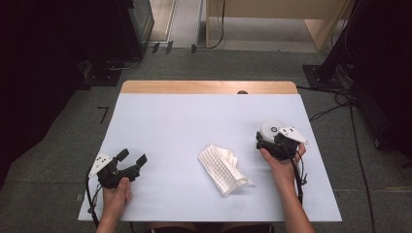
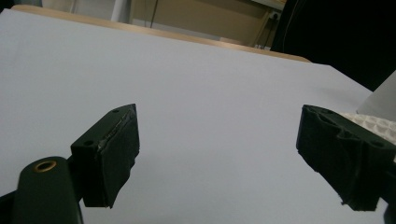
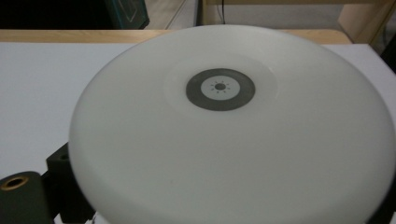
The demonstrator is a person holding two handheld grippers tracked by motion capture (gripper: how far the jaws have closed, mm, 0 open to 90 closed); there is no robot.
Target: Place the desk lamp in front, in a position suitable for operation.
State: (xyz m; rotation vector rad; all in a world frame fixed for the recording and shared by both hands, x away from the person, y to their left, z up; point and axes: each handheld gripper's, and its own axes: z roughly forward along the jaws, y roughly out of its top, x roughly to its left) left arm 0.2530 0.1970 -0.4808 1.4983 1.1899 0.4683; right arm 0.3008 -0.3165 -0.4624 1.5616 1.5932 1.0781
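The right gripper (image 1: 268,137) clasps a white round disc (image 1: 270,127) between its jaws, near the right edge of the table (image 1: 170,116). The left gripper (image 1: 130,157) hovers low at the table's left, its jaws wide apart and empty. A crumpled white cloth (image 1: 222,168) lies between them, apart from both.

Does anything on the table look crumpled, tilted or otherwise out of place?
Yes. The white waffle-textured cloth lies crumpled and askew in the middle of the pale blue table, one corner folded up. The round white disc-shaped lamp sits beside the right gripper.
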